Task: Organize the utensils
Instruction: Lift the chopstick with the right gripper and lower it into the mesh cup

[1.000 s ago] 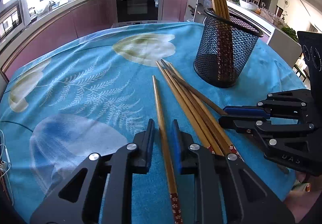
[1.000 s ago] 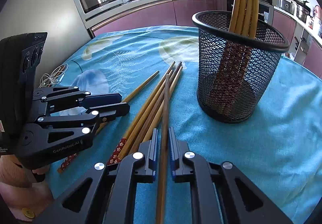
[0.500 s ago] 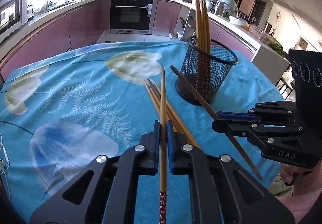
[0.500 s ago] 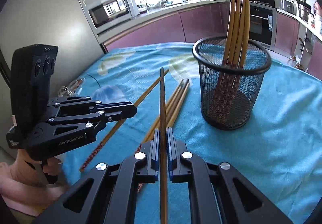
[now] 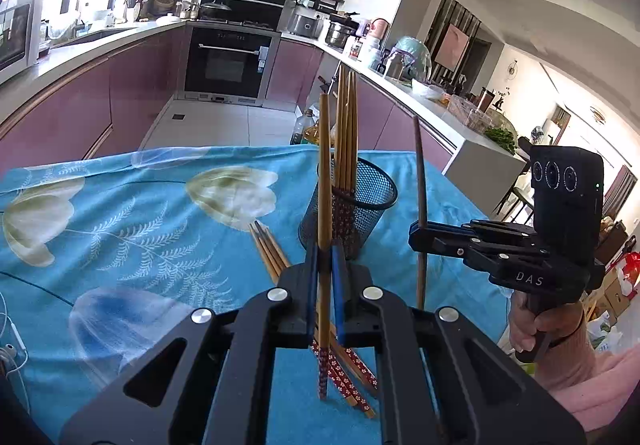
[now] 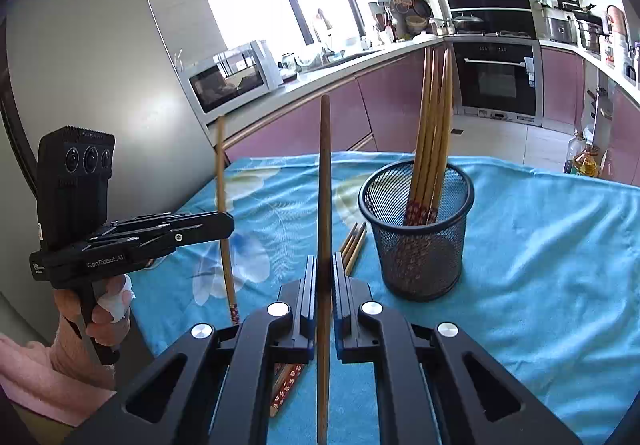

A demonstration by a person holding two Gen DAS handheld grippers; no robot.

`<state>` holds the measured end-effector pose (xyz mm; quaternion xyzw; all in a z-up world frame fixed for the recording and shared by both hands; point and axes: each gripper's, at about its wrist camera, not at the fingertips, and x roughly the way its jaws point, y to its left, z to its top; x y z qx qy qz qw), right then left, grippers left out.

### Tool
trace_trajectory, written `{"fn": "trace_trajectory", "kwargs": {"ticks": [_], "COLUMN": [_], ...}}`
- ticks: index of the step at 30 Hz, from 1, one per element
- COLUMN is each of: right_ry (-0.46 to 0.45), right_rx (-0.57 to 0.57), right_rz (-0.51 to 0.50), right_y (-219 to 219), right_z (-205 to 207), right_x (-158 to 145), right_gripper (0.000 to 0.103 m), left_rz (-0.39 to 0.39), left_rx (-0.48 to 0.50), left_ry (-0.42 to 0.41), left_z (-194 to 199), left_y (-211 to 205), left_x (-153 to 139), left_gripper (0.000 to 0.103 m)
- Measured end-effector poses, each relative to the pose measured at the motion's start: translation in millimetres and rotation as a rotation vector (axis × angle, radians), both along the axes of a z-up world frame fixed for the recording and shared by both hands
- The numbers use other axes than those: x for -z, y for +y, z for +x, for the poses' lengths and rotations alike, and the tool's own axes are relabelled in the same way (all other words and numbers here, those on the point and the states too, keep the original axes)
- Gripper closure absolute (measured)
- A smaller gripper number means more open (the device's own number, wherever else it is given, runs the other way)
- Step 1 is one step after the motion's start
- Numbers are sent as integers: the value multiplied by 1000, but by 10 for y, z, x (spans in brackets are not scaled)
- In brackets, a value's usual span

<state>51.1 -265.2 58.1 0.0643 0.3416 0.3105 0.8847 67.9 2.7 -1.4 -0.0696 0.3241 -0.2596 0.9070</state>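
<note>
Left gripper (image 5: 325, 265) and right gripper (image 6: 323, 277) each clamped on an upright chopstick near the mesh holder (image 6: 416, 229); risk of snagging its rim, toppling it.

The left tool (image 5: 325, 257) is closed, its two blue-lined fingers (image 5: 311, 265) pressed in from either side and pointing forward, raised above the counter. The right tool (image 6: 323, 269) is likewise closed and held level alongside it. Each is carried on a pistol-style handle: a bare left hand (image 6: 106, 319) wraps one, a right hand (image 5: 538, 329) in a pink sleeve the other.
</note>
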Motion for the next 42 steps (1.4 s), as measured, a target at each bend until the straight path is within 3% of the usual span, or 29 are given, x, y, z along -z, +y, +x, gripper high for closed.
{"fn": "trace_trajectory", "kwargs": {"ticks": [16,30,34,42], "right_ry": [-147,-258,-262,-198], "right_rx": [46,120,144,165], "right_rz": [18,44,49,16], "right_y": [-171,-351,-398,-374], "right_z": [184,364,458,667], "right_x": [-559,-1008,-1036,-787], "right_gripper": [97,97,97,97], "left_rz": [-97,-115,-77,-10], "left_rx": [-23,-36,-55,-56], "left_ry": [-99,-185,-220,-168], "left_z": [166,457,530,744], "left_y": [-1,-272,-382,-646], "left_x": [-544,-1091,-1157,-1018], "left_gripper": [96,96,96,96]}}
